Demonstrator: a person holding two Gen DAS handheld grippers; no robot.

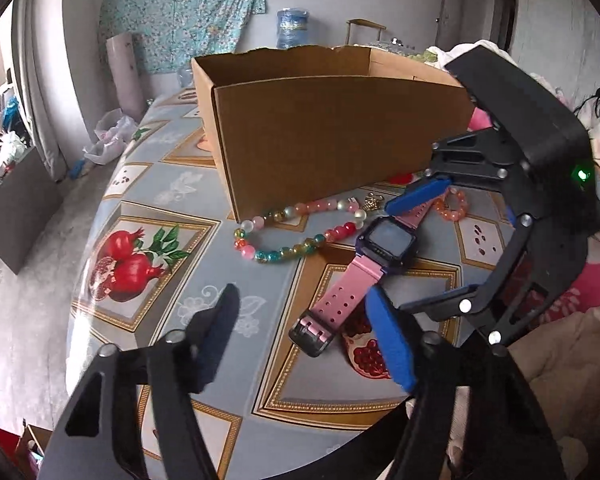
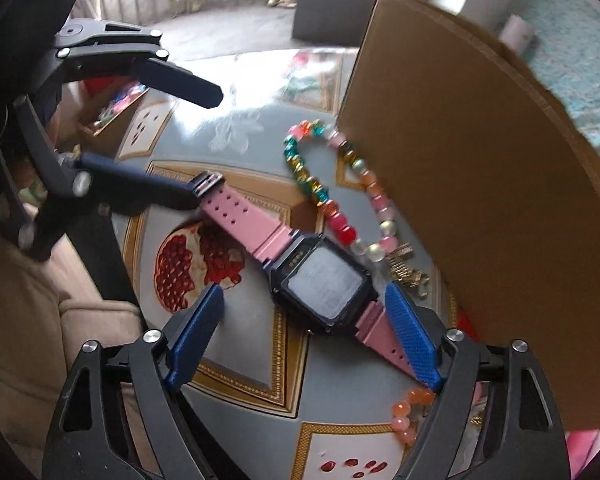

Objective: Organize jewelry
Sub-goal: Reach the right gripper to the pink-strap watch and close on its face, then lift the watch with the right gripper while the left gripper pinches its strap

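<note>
A watch (image 1: 384, 244) (image 2: 324, 284) with a pink strap and dark case lies flat on the patterned tablecloth (image 1: 160, 200). My left gripper (image 1: 304, 332) is open, and the strap's buckle end lies between its fingers. In the right wrist view one left finger reaches that buckle while the other stands well away. My right gripper (image 2: 304, 336) is open and straddles the watch case, its right finger over the other strap half. A multicoloured bead bracelet (image 1: 300, 232) (image 2: 332, 196), a small orange bead bracelet (image 1: 454, 204) (image 2: 408, 412) and a small gold piece (image 2: 406, 268) lie beside the watch.
An open cardboard box (image 1: 320, 132) (image 2: 480, 180) stands right behind the jewelry. The table's edge curves round on the left, with floor and a dark box (image 1: 16, 212) below. A person's beige sleeve (image 1: 572, 360) is at the lower right. A small carton (image 2: 112, 108) with colourful items sits beyond the left gripper.
</note>
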